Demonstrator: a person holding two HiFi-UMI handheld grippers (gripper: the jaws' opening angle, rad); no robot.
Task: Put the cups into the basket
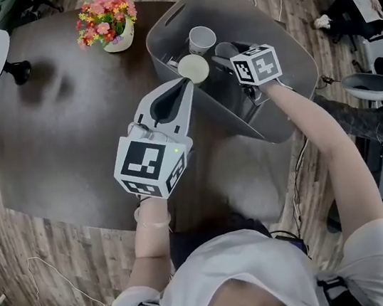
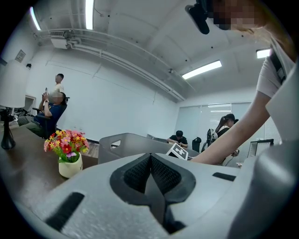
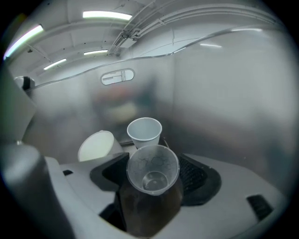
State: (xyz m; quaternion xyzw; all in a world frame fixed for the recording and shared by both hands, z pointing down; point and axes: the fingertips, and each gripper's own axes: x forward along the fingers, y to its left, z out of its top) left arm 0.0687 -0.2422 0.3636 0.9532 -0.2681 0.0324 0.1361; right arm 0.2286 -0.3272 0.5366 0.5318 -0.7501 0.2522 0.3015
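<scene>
- A flower pot stands on the table, well off to the left of the left gripper. It has no part in the task.
- The left gripper has its jaws pressed together with nothing between them. It points at the near rim of the basket, just outside it.
- A cream cup lies tipped over inside the basket, just ahead of the left gripper's tip.
- A white cup stands upright deeper in the basket, beyond the cream cup.
- The right gripper reaches down inside the basket. Its jaws clasp a clear cup with the mouth facing the camera, and the other two cups sit just ahead of it.
- Judged from this, two cups are already in and the third is inside the walls but not yet let go.
- No other cup shows on the table, so releasing the clear cup is likely the last step.
</scene>
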